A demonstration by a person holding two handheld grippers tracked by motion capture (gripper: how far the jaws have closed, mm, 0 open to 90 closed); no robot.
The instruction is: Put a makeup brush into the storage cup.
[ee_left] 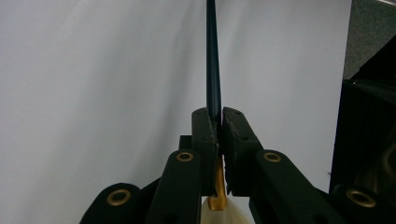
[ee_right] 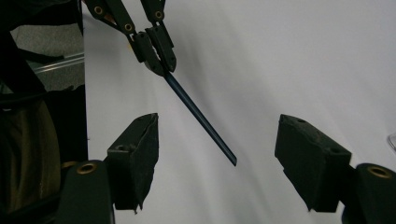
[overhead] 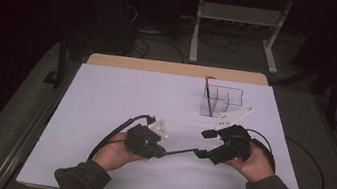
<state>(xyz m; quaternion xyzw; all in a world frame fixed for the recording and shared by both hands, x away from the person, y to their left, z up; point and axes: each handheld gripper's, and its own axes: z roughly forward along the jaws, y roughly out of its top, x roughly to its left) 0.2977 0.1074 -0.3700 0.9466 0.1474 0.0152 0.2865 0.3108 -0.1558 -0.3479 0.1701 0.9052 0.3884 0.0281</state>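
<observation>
From above, the left gripper (overhead: 164, 151) clamps a thin dark paintbrush (overhead: 183, 151) over the white table (overhead: 105, 95), its handle reaching right to the right gripper (overhead: 205, 144); a clear organizer (overhead: 223, 100) stands farther back. Along the left gripper (ee_left: 218, 122), the jaws pinch the handle (ee_left: 212, 60), gold collar and pale bristles nearest the camera. Along the right gripper (ee_right: 217, 154), the jaws stand wide apart, the handle's tip (ee_right: 205, 123) between them, touching neither

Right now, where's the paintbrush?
High view, centre: the paintbrush is clamped in the left gripper, its dark handle pointing toward the open right gripper.
</observation>
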